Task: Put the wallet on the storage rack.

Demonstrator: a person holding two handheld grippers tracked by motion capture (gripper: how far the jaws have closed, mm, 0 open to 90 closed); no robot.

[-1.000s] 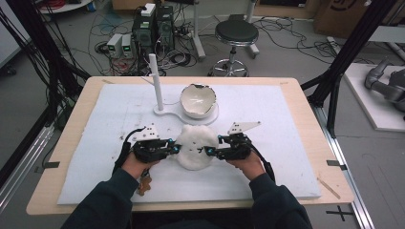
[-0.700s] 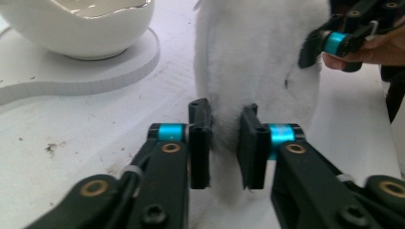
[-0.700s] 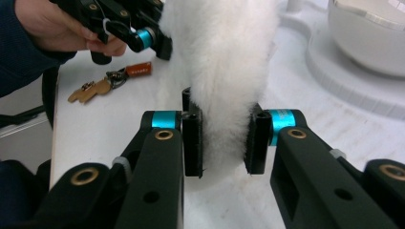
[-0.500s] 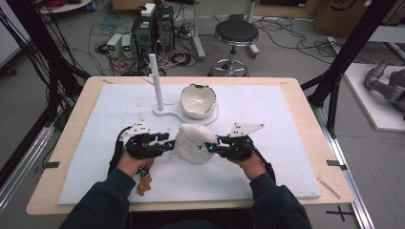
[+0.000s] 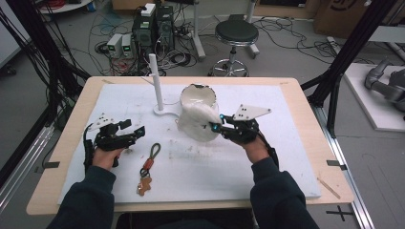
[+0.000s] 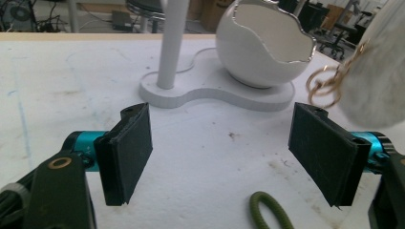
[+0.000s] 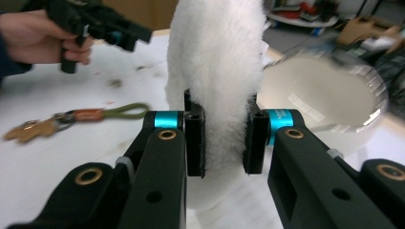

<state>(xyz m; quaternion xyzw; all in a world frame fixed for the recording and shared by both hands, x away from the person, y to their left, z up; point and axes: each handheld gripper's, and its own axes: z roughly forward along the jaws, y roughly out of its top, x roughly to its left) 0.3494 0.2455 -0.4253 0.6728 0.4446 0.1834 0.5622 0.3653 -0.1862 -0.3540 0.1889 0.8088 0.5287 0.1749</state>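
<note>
A white fluffy pompom (image 5: 197, 121) with a gold ring (image 6: 325, 86) hangs above the mat, and my right gripper (image 5: 213, 126) is shut on it. Its jaws have just closed, and the pads (image 7: 195, 138) squeeze the fur (image 7: 215, 62). My left gripper (image 5: 138, 131) stands open at the left, apart from the pompom. Its jaws have just been opening, and nothing is between the pads (image 6: 129, 152). A keychain (image 5: 148, 167) with a green loop (image 6: 270, 212) and a small brown figure lies on the mat between my hands.
A white egg-shaped bowl (image 5: 198, 95) and a white post (image 5: 155, 78) share a base behind the pompom. The white mat (image 5: 267, 181) covers the wooden table. Black frame posts, cables and a stool (image 5: 236, 33) stand beyond the far edge.
The left gripper opened, let go of the pompom and moved left. The right gripper lifted the pompom off the mat. The keychain now lies in sight on the mat.
</note>
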